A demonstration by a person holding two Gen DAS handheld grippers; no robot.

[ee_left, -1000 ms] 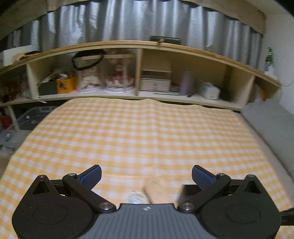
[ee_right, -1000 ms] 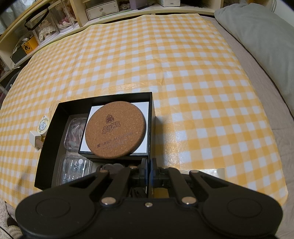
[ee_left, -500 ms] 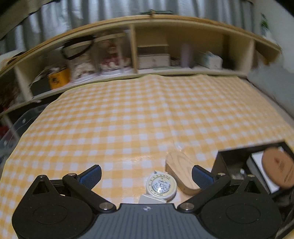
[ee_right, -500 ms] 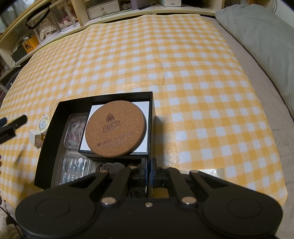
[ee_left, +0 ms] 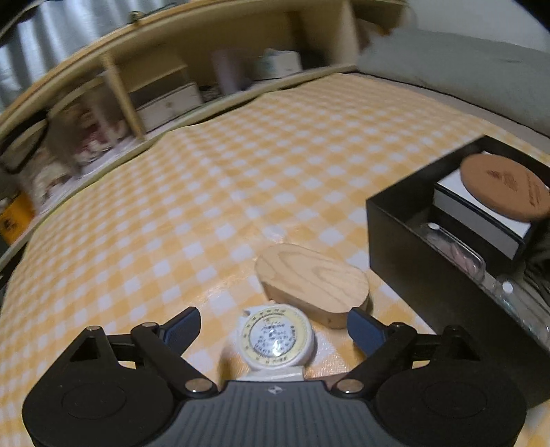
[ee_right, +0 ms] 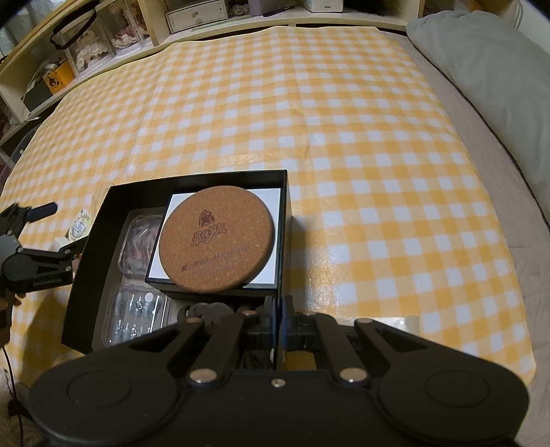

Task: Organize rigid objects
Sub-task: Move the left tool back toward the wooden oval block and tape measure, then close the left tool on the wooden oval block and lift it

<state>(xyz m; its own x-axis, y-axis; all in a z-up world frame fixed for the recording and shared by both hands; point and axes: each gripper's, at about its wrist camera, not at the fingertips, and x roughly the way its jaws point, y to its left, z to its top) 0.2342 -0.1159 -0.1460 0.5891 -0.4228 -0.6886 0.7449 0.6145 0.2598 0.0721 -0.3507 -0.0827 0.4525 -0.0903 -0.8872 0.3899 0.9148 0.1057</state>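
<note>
Yellow-checked cloth (glossy) meets wooden shelving behind.

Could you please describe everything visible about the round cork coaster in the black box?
The cork coaster is a flat brown disc of speckled cork, printed with a dark red logo and lettering. It lies face up, slightly tilted, on a white-topped inner box inside the open black box, overhanging that box's near edge. Neither gripper touches it.
</note>
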